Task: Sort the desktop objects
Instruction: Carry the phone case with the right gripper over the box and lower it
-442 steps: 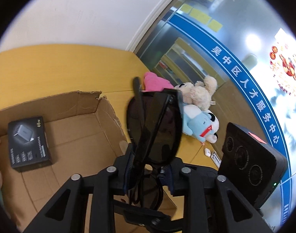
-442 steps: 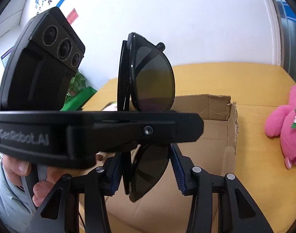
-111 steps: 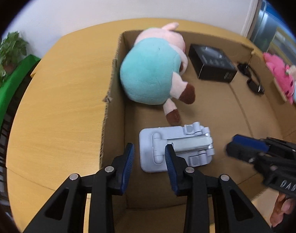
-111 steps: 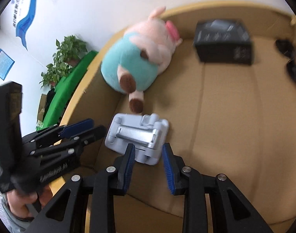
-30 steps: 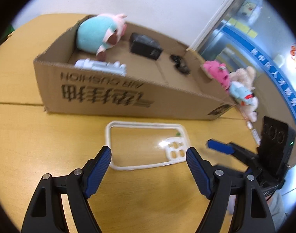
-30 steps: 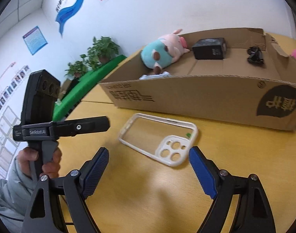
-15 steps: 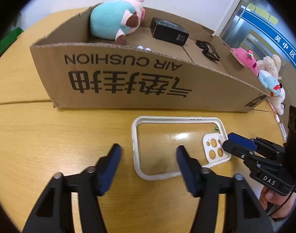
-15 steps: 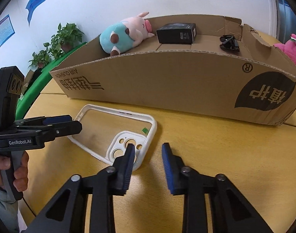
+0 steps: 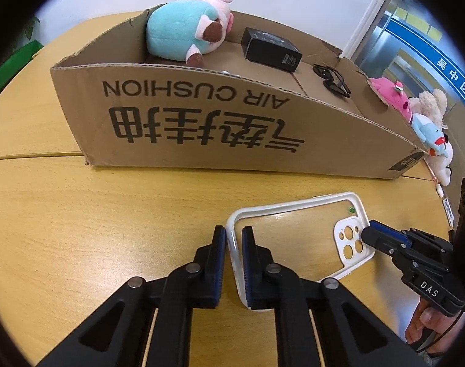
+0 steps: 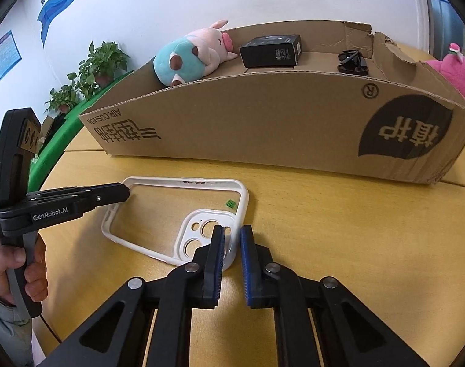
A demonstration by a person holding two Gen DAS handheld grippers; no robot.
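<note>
The phone case [image 9: 296, 238], white-rimmed with a clear back, lies flat on the yellow wooden table [image 9: 79, 220] just in front of the cardboard box [image 9: 202, 116], in the lower right of the left wrist view and the lower left-centre of the right wrist view. Its long axis runs roughly parallel to the box's printed front wall, with the camera-cutout end [image 10: 202, 229] pointed toward the right gripper [image 10: 231, 244] and the plain end toward the left gripper [image 9: 232, 241]. The left gripper has been closed narrow on the rim of the plain short end, one blue pad outside the rim and one inside. The right gripper has likewise been closed narrow at the corner of the cutout end; the rim appears to be pinched between its pads, though the contact is partly hidden by the left-hand pad. Inside the box, a plush pig [image 9: 183, 33] is seen at the upper left, a black carton [image 9: 272, 50] beside it, and dark sunglasses [image 9: 333, 82] farther right. Other plush toys [image 9: 415, 113] lie beyond the box's right end.
</note>
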